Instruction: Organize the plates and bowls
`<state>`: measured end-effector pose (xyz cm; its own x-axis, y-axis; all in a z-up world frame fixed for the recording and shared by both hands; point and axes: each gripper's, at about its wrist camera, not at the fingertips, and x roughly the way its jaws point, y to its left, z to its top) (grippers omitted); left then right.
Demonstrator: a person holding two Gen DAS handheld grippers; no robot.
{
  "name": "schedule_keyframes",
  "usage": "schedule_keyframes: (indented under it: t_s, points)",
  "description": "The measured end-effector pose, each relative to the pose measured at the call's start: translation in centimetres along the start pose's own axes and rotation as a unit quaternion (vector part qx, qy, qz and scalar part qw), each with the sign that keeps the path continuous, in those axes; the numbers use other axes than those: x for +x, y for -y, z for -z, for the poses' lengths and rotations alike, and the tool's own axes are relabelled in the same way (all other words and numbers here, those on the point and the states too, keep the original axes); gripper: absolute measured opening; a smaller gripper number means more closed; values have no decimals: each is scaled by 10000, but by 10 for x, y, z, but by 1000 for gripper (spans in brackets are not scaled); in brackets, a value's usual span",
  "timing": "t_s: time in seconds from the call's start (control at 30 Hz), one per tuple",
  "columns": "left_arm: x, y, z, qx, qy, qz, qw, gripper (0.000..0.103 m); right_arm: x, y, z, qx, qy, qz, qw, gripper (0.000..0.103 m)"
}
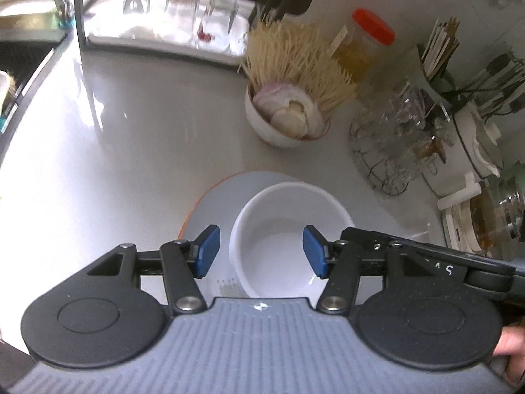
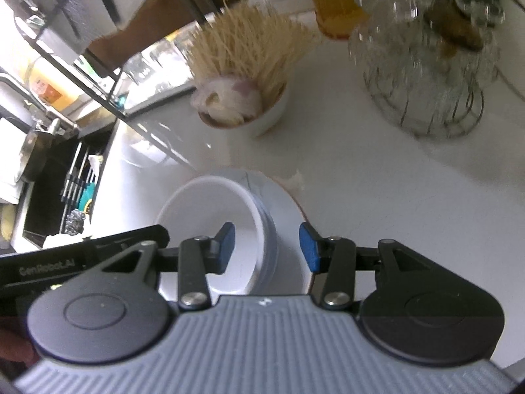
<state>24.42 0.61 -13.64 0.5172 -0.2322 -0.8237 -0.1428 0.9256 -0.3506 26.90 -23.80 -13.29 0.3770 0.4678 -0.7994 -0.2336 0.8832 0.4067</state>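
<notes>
White glossy worktop (image 1: 131, 138), kitchen setting, cluttered along its far edge and right side.

Item 1: white bowl (image 1: 288, 236), empty, upright, seated on a pale plate (image 1: 210, 203) with a thin orange rim. The bowl stood off-centre, toward the plate's right side in the left wrist view. Both lay on the worktop's near part, apart from the clutter.

Item 2: left tool (image 1: 262, 251), blue pads spread wide, holding nothing. Its left pad stood outside the bowl wall over the plate; its right pad hung above the bowl's interior. The bowl's near-left wall therefore lay between the pads.

Item 3: right tool (image 2: 267, 246), likewise parted and empty. Its left pad hung over the bowl's interior, its right pad outside over the plate, so the bowl's right wall (image 2: 262, 229) lay between them. Whether any pad touched the bowl could not be told.

Judgement: both tools sat equally close, on opposite rims; either could close on the wall. The bowl being round, no long axis governed the approach.

Item 4: small white bowl (image 1: 272, 124) holding garlic and a bunch of wooden skewers (image 1: 295, 62), behind the plate.

Item 5: wire basket of glassware (image 1: 393, 138) and red-lidded jar (image 1: 364, 46), far right.
</notes>
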Motion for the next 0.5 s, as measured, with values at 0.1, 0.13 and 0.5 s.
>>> schedule_keyframes:
  t_s: [0.1,0.13,0.5]
  points:
    - [-17,13,0,110,280,-131,9995,62,-15,3,-6,-180,167,-122,9996,46]
    - [-23,18,0,126,380,-184,9990,62,-20,4,-8,-258,224,-177,9993,46]
    - [-78,65,39,-362,1308,-867,9870,62,-77,28,-17,-1193,727,-825,9868,46]
